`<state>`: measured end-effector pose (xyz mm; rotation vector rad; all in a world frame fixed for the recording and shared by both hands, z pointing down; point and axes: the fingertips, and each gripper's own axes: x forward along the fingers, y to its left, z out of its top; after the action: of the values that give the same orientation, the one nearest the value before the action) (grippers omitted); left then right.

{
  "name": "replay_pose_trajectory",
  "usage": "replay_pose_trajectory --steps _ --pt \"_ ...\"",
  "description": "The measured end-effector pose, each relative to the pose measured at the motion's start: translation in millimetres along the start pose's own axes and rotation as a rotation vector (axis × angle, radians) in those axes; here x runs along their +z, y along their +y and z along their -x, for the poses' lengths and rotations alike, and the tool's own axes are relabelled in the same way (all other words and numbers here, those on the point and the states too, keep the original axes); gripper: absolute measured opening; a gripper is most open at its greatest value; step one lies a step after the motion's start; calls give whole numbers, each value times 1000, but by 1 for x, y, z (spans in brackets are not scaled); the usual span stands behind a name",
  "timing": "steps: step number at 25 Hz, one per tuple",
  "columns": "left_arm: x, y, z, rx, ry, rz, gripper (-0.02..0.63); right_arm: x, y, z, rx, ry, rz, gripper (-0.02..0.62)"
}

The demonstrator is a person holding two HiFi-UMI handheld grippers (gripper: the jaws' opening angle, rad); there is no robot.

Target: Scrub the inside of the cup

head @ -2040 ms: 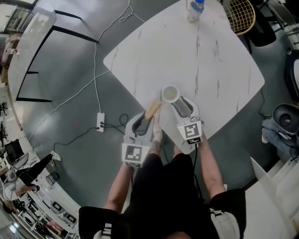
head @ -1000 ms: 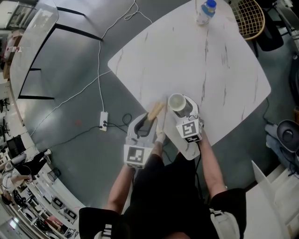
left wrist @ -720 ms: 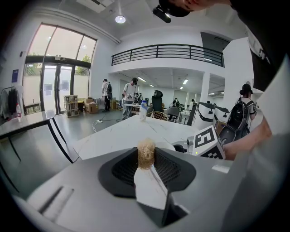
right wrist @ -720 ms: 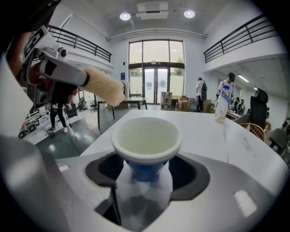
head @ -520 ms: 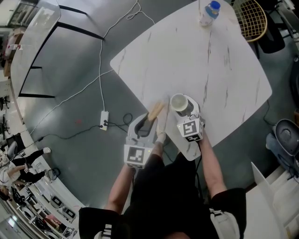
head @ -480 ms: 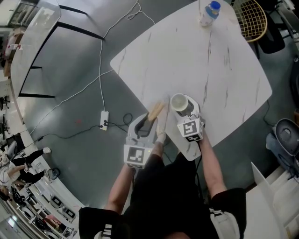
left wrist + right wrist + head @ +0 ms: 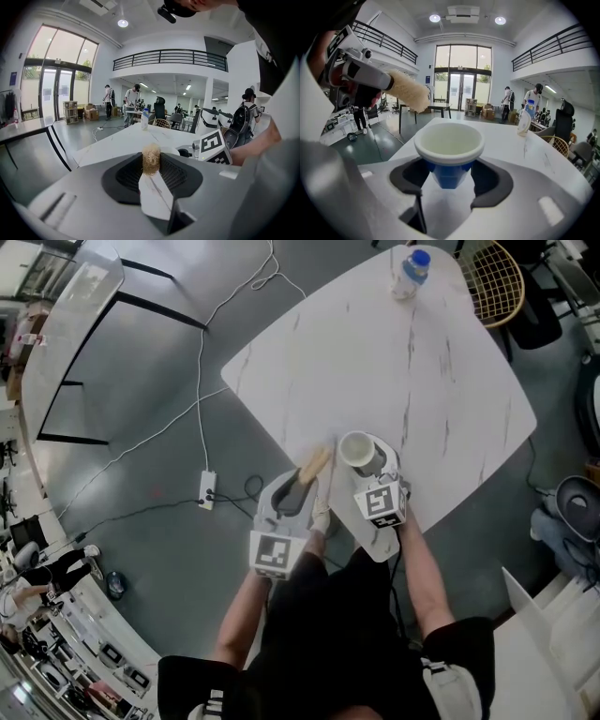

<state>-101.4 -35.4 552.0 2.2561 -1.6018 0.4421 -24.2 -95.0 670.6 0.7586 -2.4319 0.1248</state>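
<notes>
Cup (image 7: 357,451) first: it sits between the jaws of the right gripper (image 7: 368,458), near the corner of the white marbled tabletop (image 7: 403,371) closest to the person. From the right gripper view the cup (image 7: 448,143) shows a white rim and white inside over a blue body. The right gripper (image 7: 449,177) has its jaws standing wide with the blue sides pressed between them, and they have just been closing in on it. The cup's mouth is open and tips up toward the person. Over on the left, the left gripper (image 7: 298,486) is clamped on a brush (image 7: 314,463), whose pale bristly head pokes forward out of the jaws. In the left gripper view the brush (image 7: 151,159) stands squeezed between the dark pads of the left gripper (image 7: 151,172). Seen from the right gripper view, the brush (image 7: 410,89) hangs up and to the left of the cup's rim, close by but clear of it and not inside. At the far corner of the tabletop stands a plastic bottle (image 7: 405,271) with a blue cap, well apart from the cup, and a wicker chair (image 7: 494,273) stands just beyond it. A power strip (image 7: 205,487) lies on the grey floor to the left with its white cable trailing away.
</notes>
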Motion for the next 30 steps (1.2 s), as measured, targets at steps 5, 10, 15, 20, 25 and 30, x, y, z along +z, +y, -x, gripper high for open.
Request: replay_pose_trajectory --steps 5,10,15,20,25,30 --pt "15 -11 8 -30 -41 -23 120 13 -2 20 -33 -19 25 272" --pt "36 -33 19 -90 -76 -63 120 25 -6 42 -72 -16 56 270" --pt "41 -56 28 -163 -74 -129 120 32 4 62 -78 -14 81 268" --pt "41 -78 27 -203 -69 -145 120 31 8 80 -94 -15 111 268" --pt "41 -97 32 -238 -49 -168 120 32 12 99 -120 -21 142 268" --pt "35 -114 31 -260 -23 -203 120 26 13 114 -149 -10 174 268"
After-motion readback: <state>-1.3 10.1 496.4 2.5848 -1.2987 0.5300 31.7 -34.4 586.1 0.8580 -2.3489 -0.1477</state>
